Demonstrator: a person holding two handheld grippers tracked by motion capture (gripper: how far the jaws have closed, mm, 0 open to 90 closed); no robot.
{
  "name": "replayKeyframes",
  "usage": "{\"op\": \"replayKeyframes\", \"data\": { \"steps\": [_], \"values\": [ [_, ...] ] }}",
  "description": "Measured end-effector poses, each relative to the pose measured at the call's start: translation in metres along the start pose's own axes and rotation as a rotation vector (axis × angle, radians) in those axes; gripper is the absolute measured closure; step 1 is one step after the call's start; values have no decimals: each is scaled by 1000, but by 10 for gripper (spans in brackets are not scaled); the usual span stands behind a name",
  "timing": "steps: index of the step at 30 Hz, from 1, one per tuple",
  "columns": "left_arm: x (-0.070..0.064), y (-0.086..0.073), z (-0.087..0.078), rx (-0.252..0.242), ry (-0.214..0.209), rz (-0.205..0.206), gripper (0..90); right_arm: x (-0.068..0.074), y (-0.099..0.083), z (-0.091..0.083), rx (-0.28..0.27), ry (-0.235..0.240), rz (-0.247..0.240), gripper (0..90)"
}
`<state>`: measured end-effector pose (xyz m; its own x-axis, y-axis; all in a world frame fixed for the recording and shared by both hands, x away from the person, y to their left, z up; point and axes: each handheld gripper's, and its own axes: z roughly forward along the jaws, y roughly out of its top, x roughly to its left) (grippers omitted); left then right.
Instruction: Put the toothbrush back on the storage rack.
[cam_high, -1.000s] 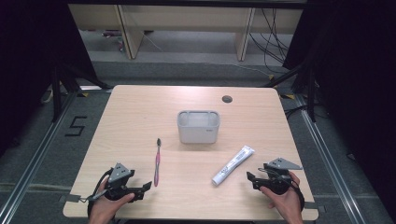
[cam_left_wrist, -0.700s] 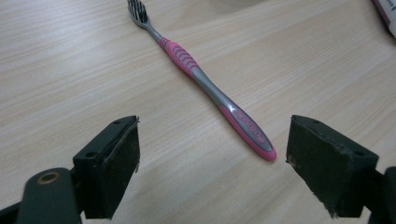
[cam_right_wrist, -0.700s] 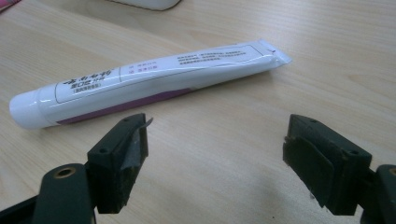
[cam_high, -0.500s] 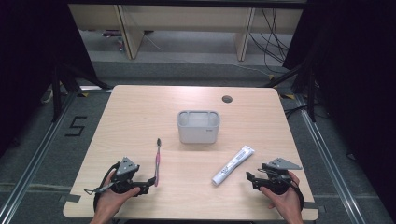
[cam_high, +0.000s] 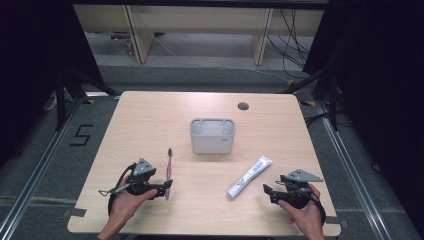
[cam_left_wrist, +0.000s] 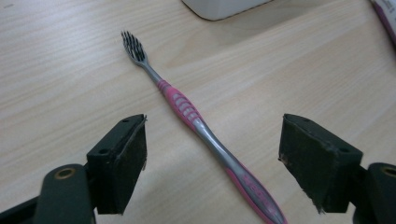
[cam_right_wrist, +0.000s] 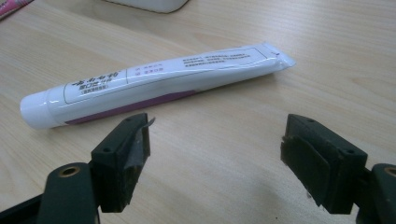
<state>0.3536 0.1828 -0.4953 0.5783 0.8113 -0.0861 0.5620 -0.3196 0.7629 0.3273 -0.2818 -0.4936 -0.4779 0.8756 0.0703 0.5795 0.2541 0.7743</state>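
A pink and grey toothbrush (cam_high: 169, 172) (cam_left_wrist: 196, 119) lies flat on the wooden table (cam_high: 150, 120), bristles pointing away from me. My left gripper (cam_high: 164, 188) (cam_left_wrist: 212, 161) is open, its jaws standing on either side of the handle's near end without touching it. A white toothpaste tube (cam_high: 249, 176) (cam_right_wrist: 154, 81) lies at the right, cap toward the front. My right gripper (cam_high: 268, 192) (cam_right_wrist: 215, 156) is open just right of the tube's cap end, nothing between its jaws. A white rectangular holder (cam_high: 212, 135) stands at the table's middle.
A dark round grommet hole (cam_high: 243, 106) sits near the far edge of the table. Bare wood surrounds the holder on the left and far sides. The holder's near corner (cam_left_wrist: 219, 7) shows at the top of the left gripper view.
My left gripper has moved right along the table front until its jaws straddle the toothbrush handle. The right gripper has stayed in place.
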Motion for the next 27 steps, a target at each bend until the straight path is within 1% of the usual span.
{"op": "replayKeyframes", "data": {
  "steps": [1, 2, 4, 5, 6, 7, 8, 9, 10, 11, 12, 13, 15, 16, 17, 19, 21, 22, 23, 24, 27],
  "values": [
    [1, 4, 3, 8, 7, -1, 252, 4, 0, -1, 21, 29, 50, 243],
    [2, 5, 5, 22, 8, 10, 257, 2, 0, -1, 13, 20, 15, 243],
    [2, 7, 6, 30, 3, 9, 280, 2, 0, -1, 11, 17, 8, 243],
    [2, 8, 8, 44, 3, 14, 280, 2, 0, -1, 11, 18, 7, 243],
    [2, 10, 9, 60, 13, 23, 301, 2, 0, -1, 9, 19, 1, 244],
    [3, 11, 10, 72, 15, 28, 309, 2, 0, -1, 10, 20, 1, 244],
    [3, 11, 10, 72, 15, 28, 319, 2, 0, -1, 10, 20, 1, 244],
    [4, 12, 12, 88, 14, 32, 333, 2, 0, -1, 10, 15, 1, 244],
    [4, 12, 12, 88, 14, 32, 347, 2, 0, -1, 10, 15, 1, 244],
    [7, 14, 15, 106, 13, 38, 360, 2, 0, -1, 9, 15, -3, 244],
    [8, 14, 16, 112, 13, 44, 372, 2, 0, -1, 8, 15, -3, 244],
    [10, 15, 17, 122, 9, 44, 382, 2, 0, 0, 10, 24, 2, 244],
    [10, 16, 19, 130, 5, 43, 390, 2, 0, 0, 13, 31, 3, 244],
    [11, 17, 20, 141, 2, 41, 401, 3, 0, 0, 15, 28, 3, 244],
    [12, 18, 21, 145, 2, 42, 419, 6, 0, -1, 37, 42, 41, 245],
    [11, 19, 24, 153, 3, 37, 439, 6, 0, -1, 26, 35, 28, 245],
    [11, 20, 25, 160, 3, 54, 461, 6, 0, -1, 37, 41, 39, 246],
    [11, 20, 25, 160, 3, 54, 475, 6, 0, -1, 36, 41, 38, 246],
    [10, 21, 28, 172, -2, 69, 492, 5, 0, -1, 26, 39, 32, 246],
    [9, 21, 29, 171, 0, 65, 503, 3, 0, 0, 20, 35, 6, 246],
    [9, 22, 31, 180, -5, 68, 529, 4, 1, -1, 21, 35, 0, 247]
  ]
}}
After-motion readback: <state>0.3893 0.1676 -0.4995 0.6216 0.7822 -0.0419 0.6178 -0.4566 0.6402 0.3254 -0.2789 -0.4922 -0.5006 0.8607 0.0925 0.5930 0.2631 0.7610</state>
